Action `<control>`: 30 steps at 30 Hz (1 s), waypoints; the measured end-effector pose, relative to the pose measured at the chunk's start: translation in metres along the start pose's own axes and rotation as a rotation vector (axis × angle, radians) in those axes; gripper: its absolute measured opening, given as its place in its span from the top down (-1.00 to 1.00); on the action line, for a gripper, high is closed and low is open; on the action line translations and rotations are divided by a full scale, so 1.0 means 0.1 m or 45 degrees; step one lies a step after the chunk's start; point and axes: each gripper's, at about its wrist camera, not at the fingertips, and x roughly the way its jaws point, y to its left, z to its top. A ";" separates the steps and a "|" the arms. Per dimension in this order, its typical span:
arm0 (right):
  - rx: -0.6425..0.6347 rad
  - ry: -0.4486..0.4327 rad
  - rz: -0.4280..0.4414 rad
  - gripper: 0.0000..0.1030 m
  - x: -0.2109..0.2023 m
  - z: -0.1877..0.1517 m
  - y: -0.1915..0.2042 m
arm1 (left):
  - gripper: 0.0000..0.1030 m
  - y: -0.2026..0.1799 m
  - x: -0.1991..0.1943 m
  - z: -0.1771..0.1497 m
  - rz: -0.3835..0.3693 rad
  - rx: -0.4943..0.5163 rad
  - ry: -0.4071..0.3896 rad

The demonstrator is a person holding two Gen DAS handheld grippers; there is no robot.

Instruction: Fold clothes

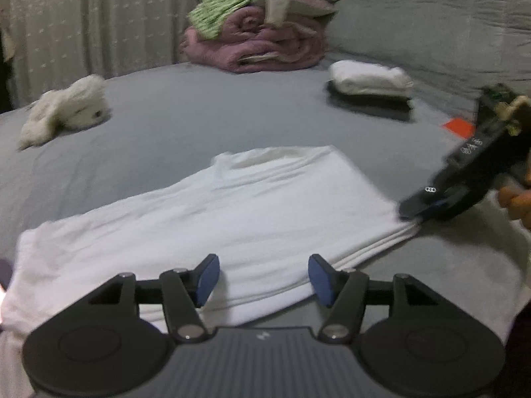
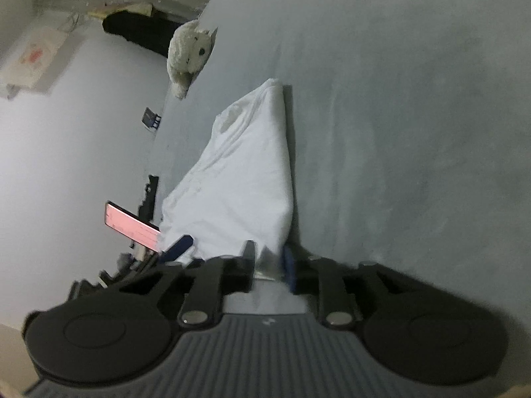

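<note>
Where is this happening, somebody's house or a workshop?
Most likely a home bedroom. A white garment lies on a grey bedsheet, with a stack of folded clothes, a plush toy and a curtain behind.

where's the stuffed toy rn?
Left wrist view: the white stuffed toy lies far left on the grey bed, beyond the white shirt, left of the pink towel stack.

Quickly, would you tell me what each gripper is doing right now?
Left gripper: open, fingers spread over the edge of the white shirt, holding nothing.
Right gripper: closed on a corner of the white shirt.
</note>
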 end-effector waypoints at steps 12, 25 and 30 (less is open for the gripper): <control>0.011 -0.112 0.024 0.41 0.12 0.33 -0.05 | -0.18 -0.74 0.34 0.17 -0.246 0.176 -0.015; 0.011 -0.313 0.033 0.87 0.32 0.77 -0.08 | -0.19 -0.92 0.45 0.14 -0.279 0.223 0.016; 0.008 -0.293 0.033 0.71 0.29 0.74 -0.07 | -0.20 -0.93 0.44 0.16 -0.274 0.233 0.018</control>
